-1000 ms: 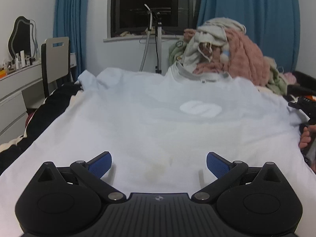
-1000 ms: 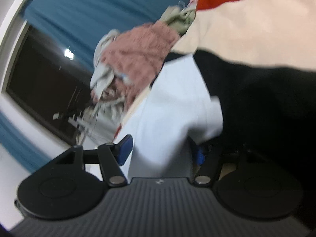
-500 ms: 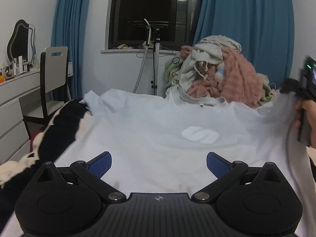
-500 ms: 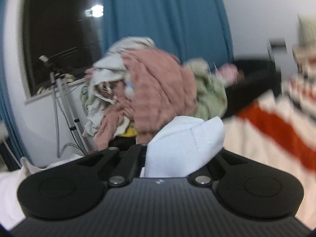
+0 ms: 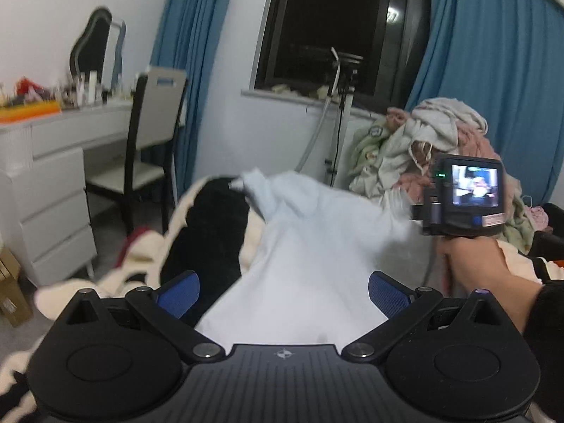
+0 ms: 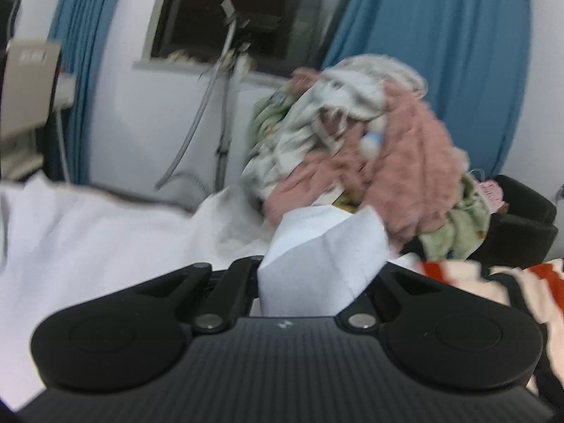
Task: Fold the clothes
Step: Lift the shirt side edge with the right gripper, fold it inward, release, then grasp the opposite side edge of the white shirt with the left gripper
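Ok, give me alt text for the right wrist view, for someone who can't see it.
The right tongs are closed on a bunched fold of the pale blue shirt, the rest of which trails to the left. Behind is a heap of pink and green laundry against blue curtains and a dark window.

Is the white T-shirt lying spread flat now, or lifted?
Lifted on one side. The right gripper is shut on the white T-shirt, holding its edge above the bed; the left gripper is open.
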Available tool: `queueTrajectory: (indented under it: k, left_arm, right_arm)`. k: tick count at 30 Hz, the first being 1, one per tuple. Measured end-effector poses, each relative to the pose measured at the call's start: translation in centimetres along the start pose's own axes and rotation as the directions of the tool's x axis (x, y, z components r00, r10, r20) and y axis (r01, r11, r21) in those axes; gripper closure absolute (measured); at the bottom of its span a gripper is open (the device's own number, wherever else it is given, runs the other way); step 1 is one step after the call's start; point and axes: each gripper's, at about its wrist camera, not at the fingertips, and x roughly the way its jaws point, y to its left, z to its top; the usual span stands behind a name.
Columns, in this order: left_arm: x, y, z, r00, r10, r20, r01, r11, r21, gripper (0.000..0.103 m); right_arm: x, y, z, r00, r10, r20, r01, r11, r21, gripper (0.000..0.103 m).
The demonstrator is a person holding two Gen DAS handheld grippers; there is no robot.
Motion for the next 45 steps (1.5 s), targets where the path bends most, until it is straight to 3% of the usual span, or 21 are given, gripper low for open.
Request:
queueTrajectory:
  k: [2, 4, 6, 8, 11, 14, 19, 27, 30, 33, 36, 45]
  left_arm:
    - [1.1, 0.0, -0.5, 1.000, -0.012, -0.024, 0.012, 1.000, 0.005, 0.000]
    - [2.1, -0.3, -0.9, 0.999, -0.034, -0.040, 0.034, 0.999, 0.008, 0.000]
    - [2.7, -0.7, -1.4, 0.998, -0.043, -0.043, 0.044, 0.999, 0.018, 0.000]
    - [3.2, -1.1, -1.8, 0.998, -0.046, -0.051, 0.048, 0.999, 0.026, 0.000]
    - [3.3, -1.5, -2.1, 0.997, -0.049, -0.056, 0.051, 0.998, 0.029, 0.000]
    - [2.6, -2.2, -1.8, 1.000, -0.009, -0.018, 0.010, 0.997, 0.082, 0.000]
    - [-0.1, -3.5, -1.7, 1.000, -0.014, 0.008, 0.013, 0.990, 0.140, 0.000]
    - [-6.3, -8.3, -4.2, 0.992, -0.123, -0.005, 0.120, 0.956, 0.266, 0.000]
    - [-8.5, -9.7, -5.1, 0.983, -0.180, -0.026, 0.181, 0.953, 0.244, 0.000]
    - [-10.4, -10.7, -5.9, 0.971, -0.235, -0.033, 0.236, 0.946, 0.222, 0.000]
    - [-11.6, -12.6, -7.3, 0.964, -0.260, -0.049, 0.264, 0.928, 0.262, 0.000]
    - [-15.0, -18.3, -11.7, 0.938, -0.331, -0.105, 0.346, 0.860, 0.375, 0.000]
  right_arm:
    - [1.1, 1.7, -0.8, 0.999, 0.014, -0.030, -0.013, 1.000, 0.011, 0.092]
    - [1.6, 2.1, -1.2, 0.998, 0.046, -0.049, -0.044, 0.998, 0.045, 0.083]
    - [1.2, 1.6, -1.2, 0.992, 0.116, -0.057, -0.110, 0.989, 0.094, 0.028]
    - [0.7, 1.0, -1.1, 0.980, 0.189, -0.062, -0.178, 0.973, 0.146, 0.017]
    - [-2.6, -0.5, -0.9, 0.972, 0.234, -0.033, -0.223, 0.954, 0.198, 0.017]
    - [-7.0, -3.1, -1.0, 0.968, 0.252, 0.009, -0.247, 0.937, 0.248, 0.017]
    - [-16.8, -8.9, -3.1, 0.969, 0.240, 0.065, -0.249, 0.929, 0.275, 0.017]
    - [-35.7, -18.5, -9.6, 0.964, 0.228, 0.135, -0.261, 0.898, 0.354, 0.017]
    - [-40.4, -21.4, -12.3, 0.962, 0.222, 0.158, -0.270, 0.867, 0.420, 0.017]
    - [-43.2, -23.5, -14.5, 0.967, 0.172, 0.188, -0.240, 0.862, 0.446, 0.017]
    - [-44.4, -25.4, -15.6, 0.977, 0.117, 0.180, -0.191, 0.859, 0.474, 0.017]
    - [-45.1, -31.0, -17.3, 0.978, 0.040, 0.203, -0.157, 0.783, 0.602, 0.017]
